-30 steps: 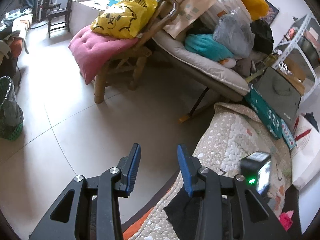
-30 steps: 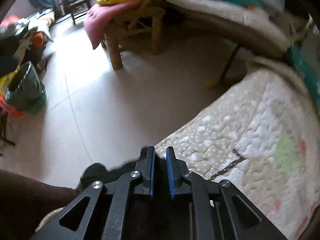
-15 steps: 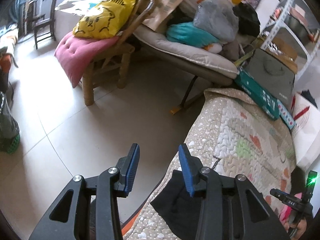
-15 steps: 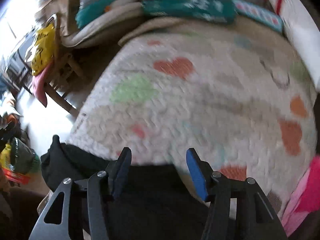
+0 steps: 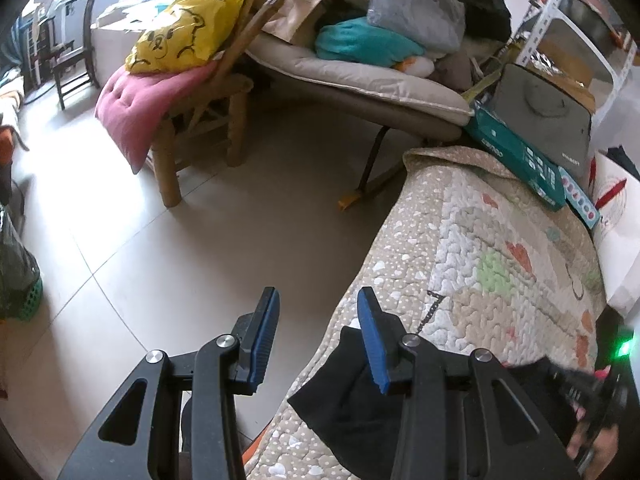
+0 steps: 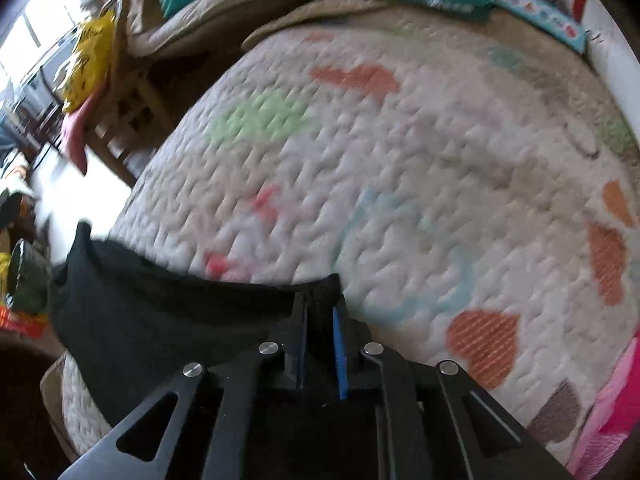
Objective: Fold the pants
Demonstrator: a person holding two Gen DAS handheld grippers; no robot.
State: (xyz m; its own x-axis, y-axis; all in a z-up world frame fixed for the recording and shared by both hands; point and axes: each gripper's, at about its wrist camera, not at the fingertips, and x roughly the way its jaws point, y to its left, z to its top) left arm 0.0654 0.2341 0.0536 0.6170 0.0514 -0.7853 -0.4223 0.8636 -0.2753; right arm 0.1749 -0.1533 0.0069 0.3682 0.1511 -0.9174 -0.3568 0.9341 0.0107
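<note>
Closure of the right tongs (image 6: pixel 320 316), spread half a second ago, now pinching the black pants' (image 6: pixel 160 312) edge on the quilted bed (image 6: pixel 400 160); left tongs (image 5: pixel 318 334) stay spread above the cloth's far corner. Fold can begin.

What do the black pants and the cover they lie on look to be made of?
The black pants look like a soft matte knit or fleece, though blur hides the weave: they show no sheen and slump in rounded folds. The pale heart-patterned bed cover looks like quilted cotton, puffed between stitch lines. The right tongs pinch the pants' edge.
</note>
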